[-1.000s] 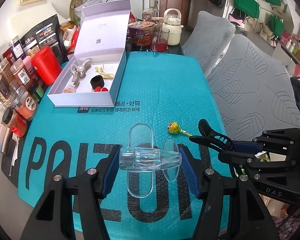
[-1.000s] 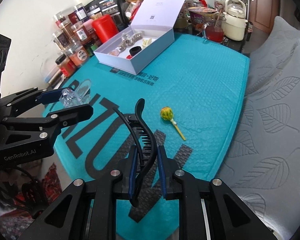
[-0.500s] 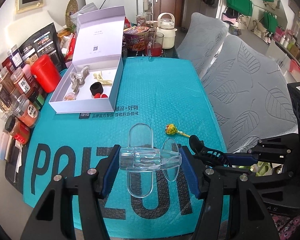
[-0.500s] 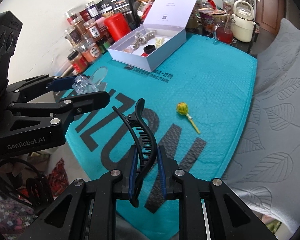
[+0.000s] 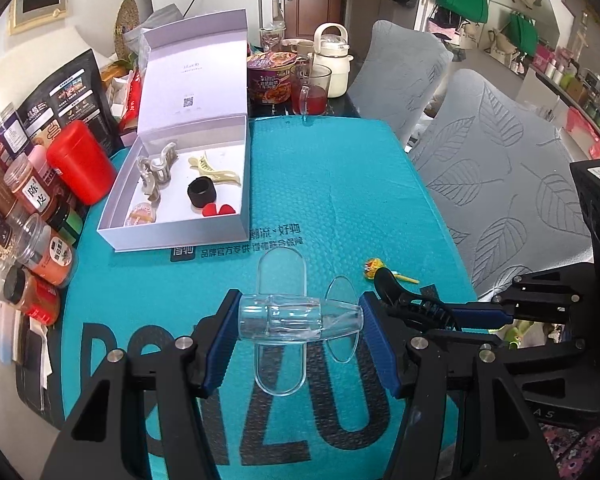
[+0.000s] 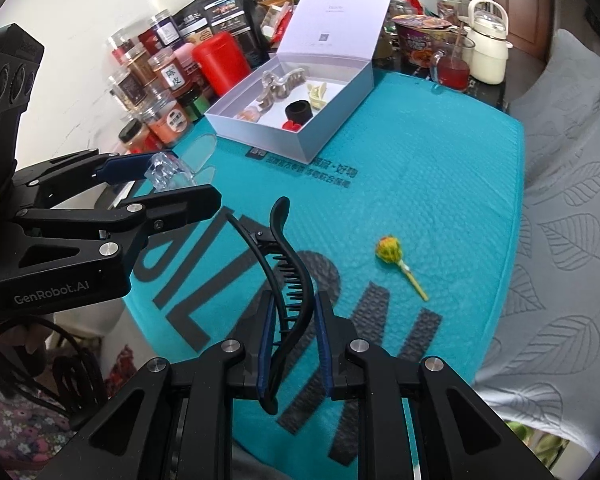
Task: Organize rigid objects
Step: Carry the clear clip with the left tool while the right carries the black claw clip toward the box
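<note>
So box (image 5: 172, 236) already has several clips; left hand-held gripper (image 5: 300, 320) clamps a clear clip (image 5: 284, 318), right hand-held gripper (image 6: 290, 344) pinches a black clip (image 6: 288, 280), lollipop (image 6: 392, 254) waits nearby.

Bright, sharp (edges fisheye-warped, vignetted)

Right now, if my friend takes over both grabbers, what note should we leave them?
Left tool: shut on the clear plastic piece, held above the teal mat.
Right tool: shut on the black hair clip, also off the mat.
White box: open at the mat's far left corner, already holding a beige claw clip, a cream clip, a black ring, red bits and a small pinkish item.
Lollipop: lying loose on the mat.
Left to do, probably: put both held pieces in the box, then fetch the lollipop.
</note>
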{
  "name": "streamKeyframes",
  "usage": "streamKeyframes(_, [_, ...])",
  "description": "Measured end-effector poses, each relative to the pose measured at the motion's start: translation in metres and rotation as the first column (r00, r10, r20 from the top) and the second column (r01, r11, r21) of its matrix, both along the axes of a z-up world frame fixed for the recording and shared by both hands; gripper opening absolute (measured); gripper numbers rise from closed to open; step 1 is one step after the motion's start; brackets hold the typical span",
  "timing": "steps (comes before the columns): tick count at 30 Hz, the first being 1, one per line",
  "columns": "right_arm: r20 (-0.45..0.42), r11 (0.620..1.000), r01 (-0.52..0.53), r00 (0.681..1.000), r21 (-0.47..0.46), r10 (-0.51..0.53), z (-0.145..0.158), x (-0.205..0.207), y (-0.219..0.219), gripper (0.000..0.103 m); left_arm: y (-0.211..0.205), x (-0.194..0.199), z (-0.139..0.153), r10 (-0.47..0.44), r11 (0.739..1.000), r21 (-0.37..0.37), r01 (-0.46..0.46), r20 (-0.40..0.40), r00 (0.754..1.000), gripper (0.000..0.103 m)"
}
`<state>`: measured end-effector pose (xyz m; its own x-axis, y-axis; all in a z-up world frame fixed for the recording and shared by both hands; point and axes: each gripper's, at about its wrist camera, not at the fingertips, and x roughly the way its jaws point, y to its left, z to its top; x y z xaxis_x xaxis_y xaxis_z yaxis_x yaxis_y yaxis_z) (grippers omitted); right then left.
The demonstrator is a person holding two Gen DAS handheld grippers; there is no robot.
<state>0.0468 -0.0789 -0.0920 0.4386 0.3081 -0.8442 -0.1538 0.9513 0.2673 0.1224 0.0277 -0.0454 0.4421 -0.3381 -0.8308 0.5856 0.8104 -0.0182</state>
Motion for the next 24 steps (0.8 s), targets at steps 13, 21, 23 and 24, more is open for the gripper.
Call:
streamKeyframes(13, [0.000,0.998,0.065,0.998,-0.012,-0.065,-0.001,0.060,0.040,0.019,0.035,0.071,-0.001,-0.081,0.997,-0.002,0.081,0.007,0.997,0.059])
streamKeyframes(21, [0.006,0.994,0.105,0.994,-0.015,-0.105,0.004,0.099,0.056,0.019,0.049,0.115,0.002,-0.112,0.993,-0.025,0.112,0.000,0.994,0.059])
streamKeyframes(23, [0.012,0.994,0.112,0.994,-0.019,-0.111,0.005,0.110,0.060,0.019,0.051,0.125,0.002,-0.117,0.993,-0.025,0.117,0.004,0.993,0.059])
streamKeyframes(24, [0.014,0.993,0.114,0.993,-0.020,-0.114,0.006,0.114,0.061,0.019,0.052,0.131,0.002,-0.121,0.992,-0.022,0.121,0.009,0.993,0.059])
